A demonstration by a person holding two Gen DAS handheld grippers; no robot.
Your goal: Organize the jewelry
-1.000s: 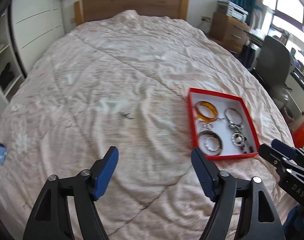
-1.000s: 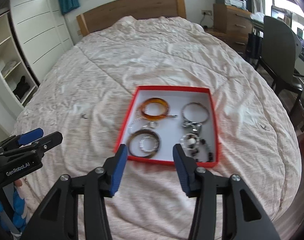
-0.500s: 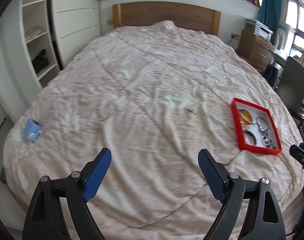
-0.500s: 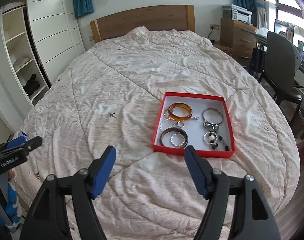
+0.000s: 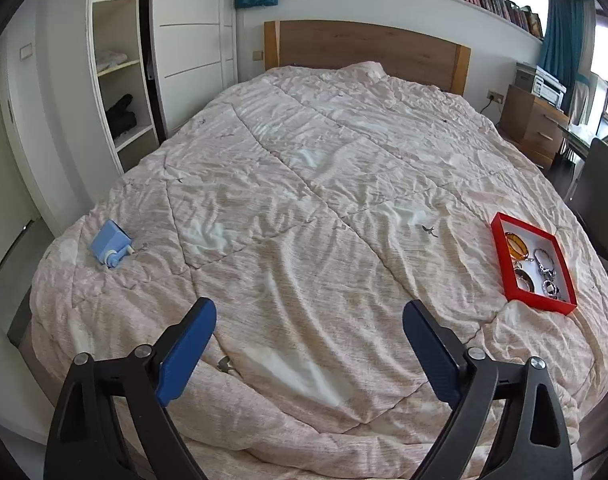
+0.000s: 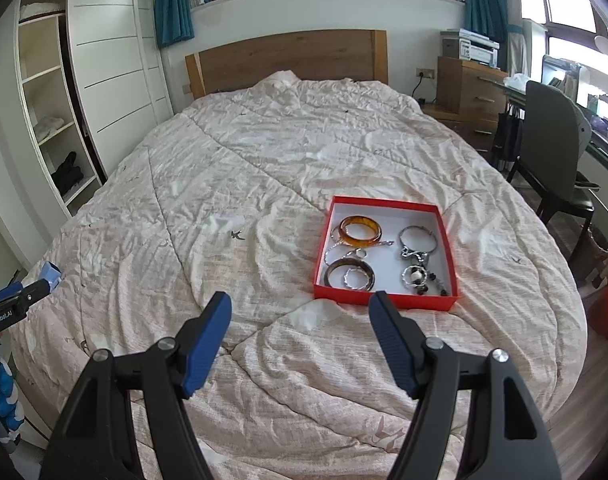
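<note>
A red box (image 6: 447, 242) with a white floor lies on the bed (image 6: 264, 160) and holds an amber bangle (image 6: 360, 230), a dark bangle (image 6: 349, 275), a silver bracelet (image 6: 417, 237) and beaded pieces. In the left wrist view the same red box (image 5: 499, 248) sits far right. A small blue box (image 5: 110, 243) rests near the bed's left edge. My right gripper (image 6: 300, 308) hangs over the quilt, just short of the red box, with nothing between its fingers. My left gripper (image 5: 308, 314) is further left over bare quilt, its jaws opening wider and empty.
A wooden headboard (image 6: 288, 60) stands at the far end. White shelving (image 5: 120, 80) lines the left wall. A wooden dresser (image 6: 467, 92) and a dark chair (image 6: 551, 136) stand to the right of the bed. The left gripper's tip (image 6: 20, 300) shows at the left edge.
Both grippers pulled back from the red box and rose, so more of the bed shows. The left one swung left, bringing the blue box into view. Both sets of jaws spread wider.
</note>
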